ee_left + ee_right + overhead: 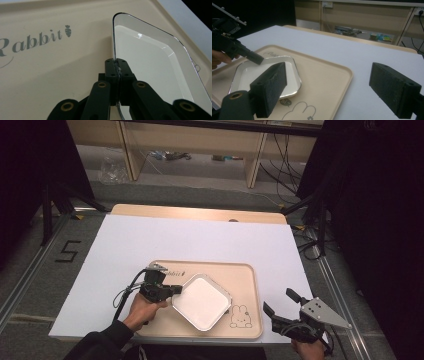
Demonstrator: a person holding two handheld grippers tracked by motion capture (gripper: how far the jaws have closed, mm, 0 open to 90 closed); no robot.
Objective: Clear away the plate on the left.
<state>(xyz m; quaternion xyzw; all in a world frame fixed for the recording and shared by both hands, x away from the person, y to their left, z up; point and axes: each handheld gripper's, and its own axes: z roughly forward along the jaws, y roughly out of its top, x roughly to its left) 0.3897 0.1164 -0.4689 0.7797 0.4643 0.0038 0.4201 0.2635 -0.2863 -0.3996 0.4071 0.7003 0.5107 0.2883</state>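
Observation:
A white square plate (pixel 201 300) with rounded corners lies on a beige tray (pixel 247 275) printed with "Rabbit" and a rabbit drawing. My left gripper (pixel 176 289) is shut on the plate's left rim; in the left gripper view the thin rim (pixel 114 42) runs straight into the closed jaws of the gripper (pixel 117 65). The right gripper view shows the same plate (pixel 257 75) lying on the tray (pixel 322 75), with the left gripper (pixel 258 60) pinching its far corner. My right gripper (pixel 280 306) hovers open off the tray's right front corner, its wide-apart pads (pixel 273 85) holding nothing.
The tray rests on a white sheet (pixel 200 240) covering a wooden table (pixel 200 212). The table's front edge is close to both hands. Shelving and cables (pixel 170 156) stand on the floor beyond the table. A "5" mark (pixel 67 251) is taped on the floor at left.

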